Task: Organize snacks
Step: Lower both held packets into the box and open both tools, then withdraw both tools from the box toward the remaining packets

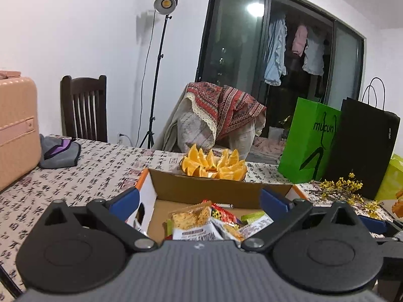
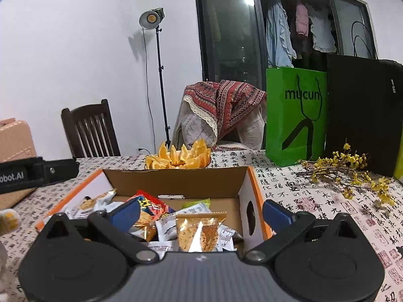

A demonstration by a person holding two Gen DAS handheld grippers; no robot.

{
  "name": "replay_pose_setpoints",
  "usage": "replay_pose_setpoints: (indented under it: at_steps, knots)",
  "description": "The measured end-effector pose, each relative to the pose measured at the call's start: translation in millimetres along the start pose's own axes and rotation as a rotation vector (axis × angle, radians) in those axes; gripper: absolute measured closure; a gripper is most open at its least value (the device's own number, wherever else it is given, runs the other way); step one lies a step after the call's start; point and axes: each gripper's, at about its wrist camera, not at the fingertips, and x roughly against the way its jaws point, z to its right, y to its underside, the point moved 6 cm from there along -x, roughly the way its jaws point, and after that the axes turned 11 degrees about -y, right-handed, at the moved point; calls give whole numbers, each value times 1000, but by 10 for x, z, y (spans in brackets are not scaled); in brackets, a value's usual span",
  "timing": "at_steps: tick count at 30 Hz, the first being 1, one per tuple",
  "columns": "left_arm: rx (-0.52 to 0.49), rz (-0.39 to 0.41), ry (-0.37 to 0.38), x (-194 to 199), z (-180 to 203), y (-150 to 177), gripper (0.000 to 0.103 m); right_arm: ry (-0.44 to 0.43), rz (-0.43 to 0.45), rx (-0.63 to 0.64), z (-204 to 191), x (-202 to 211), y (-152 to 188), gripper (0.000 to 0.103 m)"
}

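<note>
An open cardboard box (image 1: 221, 188) with orange edges stands on the table and holds several snack packets (image 1: 201, 222). My left gripper (image 1: 199, 201) is open and empty just above the box, its blue fingers (image 1: 124, 200) spread wider than the packets. In the right wrist view the same box (image 2: 176, 182) shows, with a gold triangular packet (image 2: 199, 231) on top and a red packet (image 2: 151, 207) behind it. My right gripper (image 2: 201, 212) is open and empty over the near side of the box. The body of the left gripper (image 2: 37, 172) shows at the left.
A bowl of orange wedges (image 1: 214, 164) stands just behind the box. A green paper bag (image 2: 296, 115) and a black bag (image 2: 362, 115) stand at the back right, with yellow flower sprigs (image 2: 352, 173) in front. A pink suitcase (image 1: 15, 128) and a grey pouch (image 1: 60, 152) are at the left.
</note>
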Motion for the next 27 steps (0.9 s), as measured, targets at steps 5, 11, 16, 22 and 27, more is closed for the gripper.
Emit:
replay_pose_setpoints:
  at_steps: [5, 11, 16, 22, 27]
  knots:
    - [1, -23, 7, 147, -81, 10, 0, -1, -2, 0, -25, 213, -11, 0]
    - [-23, -37, -4, 358, -221, 115, 0, 16, -16, 18, -40, 494, 94, 0]
    - [-51, -46, -8, 506, -355, 274, 0, 20, -41, 28, -66, 701, 266, 0]
    - [-66, -78, -2, 610, -529, 526, 0, 19, -87, 22, -83, 839, 535, 0]
    - [-58, -118, 7, 611, -663, 765, 0, 24, -139, 12, -84, 882, 774, 0]
